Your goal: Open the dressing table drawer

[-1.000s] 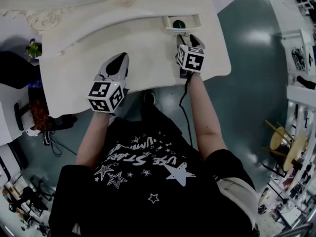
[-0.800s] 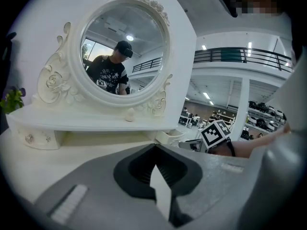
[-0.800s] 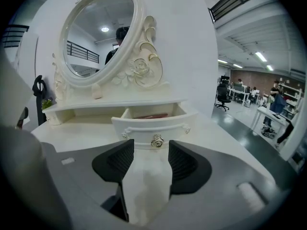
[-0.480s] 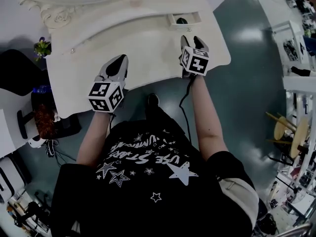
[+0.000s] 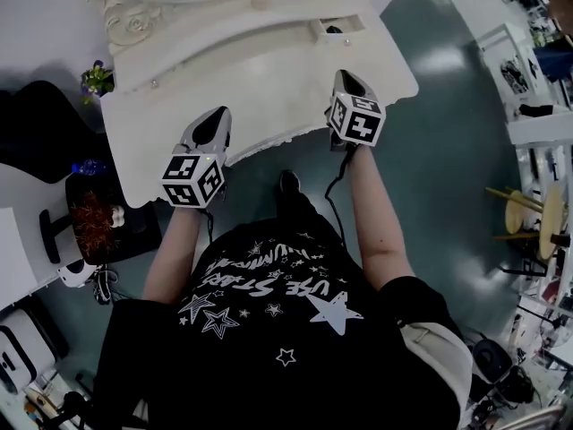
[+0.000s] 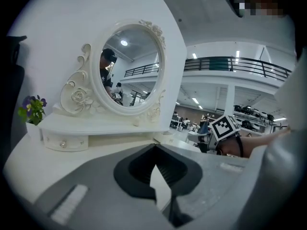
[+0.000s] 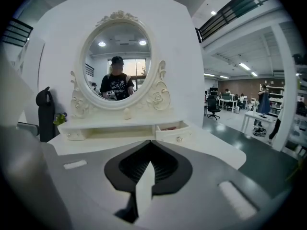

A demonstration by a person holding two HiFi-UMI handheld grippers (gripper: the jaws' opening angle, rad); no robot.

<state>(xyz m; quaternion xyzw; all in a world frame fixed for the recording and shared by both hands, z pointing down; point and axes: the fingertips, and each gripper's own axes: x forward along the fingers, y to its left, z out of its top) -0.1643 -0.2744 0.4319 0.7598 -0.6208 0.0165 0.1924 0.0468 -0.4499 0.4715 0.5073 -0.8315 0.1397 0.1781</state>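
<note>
While the drawer (image 5: pixel 340 28) stands pulled out, left tongs (image 5: pixel 220 113) and right tongs (image 5: pixel 346 74) are closed, empty.

The left gripper (image 5: pixel 218 116) and right gripper (image 5: pixel 346 78) hover over the dressing table (image 5: pixel 269 65), its drawer (image 5: pixel 338 27) open.

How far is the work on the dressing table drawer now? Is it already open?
Done: the right drawer stands pulled out, its inside showing. In hand: nothing; the left gripper and the right gripper are both shut and empty, away from that drawer. Left: apparently nothing, unless the closed left drawer must open too.
</note>
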